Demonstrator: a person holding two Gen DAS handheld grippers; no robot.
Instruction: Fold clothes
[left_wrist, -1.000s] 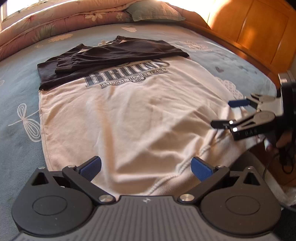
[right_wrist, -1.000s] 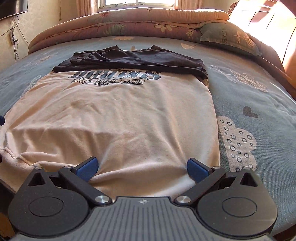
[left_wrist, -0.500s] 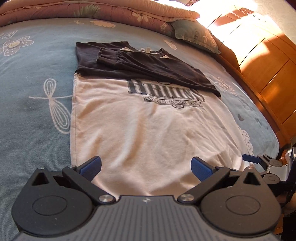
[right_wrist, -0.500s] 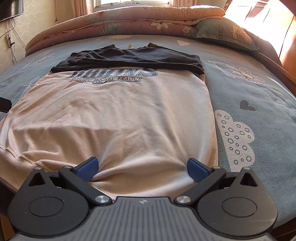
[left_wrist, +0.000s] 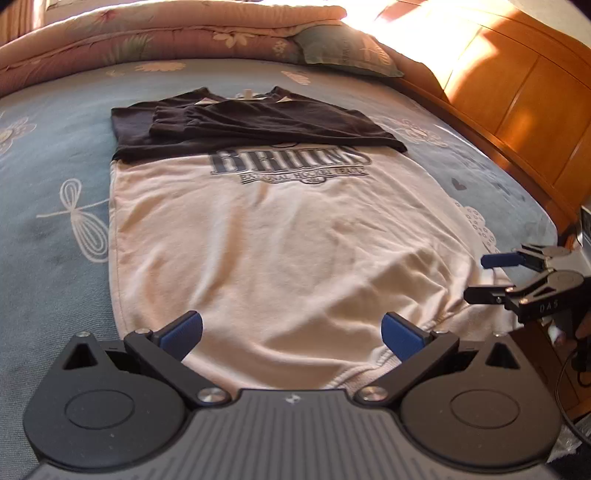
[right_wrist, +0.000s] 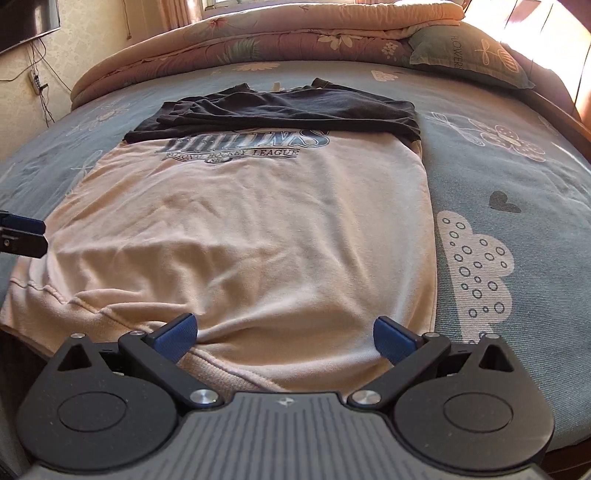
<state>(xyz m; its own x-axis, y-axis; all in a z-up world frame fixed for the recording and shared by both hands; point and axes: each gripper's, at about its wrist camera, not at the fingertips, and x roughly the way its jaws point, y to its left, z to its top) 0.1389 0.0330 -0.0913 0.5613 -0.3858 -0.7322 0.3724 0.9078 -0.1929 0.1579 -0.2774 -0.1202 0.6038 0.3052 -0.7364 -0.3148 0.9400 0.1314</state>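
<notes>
Two grippers, left gripper (left_wrist: 291, 330) and right gripper (right_wrist: 284, 334), gape wide at the sweatshirt's (left_wrist: 280, 240) ribbed hem; it lies flat on the bed (left_wrist: 44, 192). Both should pinch hem corners evenly before lifting.

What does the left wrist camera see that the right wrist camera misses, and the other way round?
Only the left view shows the wooden panelling beside the bed. Only the right view shows a wall-mounted screen and its dangling cables. Both show the cream sweatshirt with dark sleeves folded across it, the pillow, and both open grippers.
</notes>
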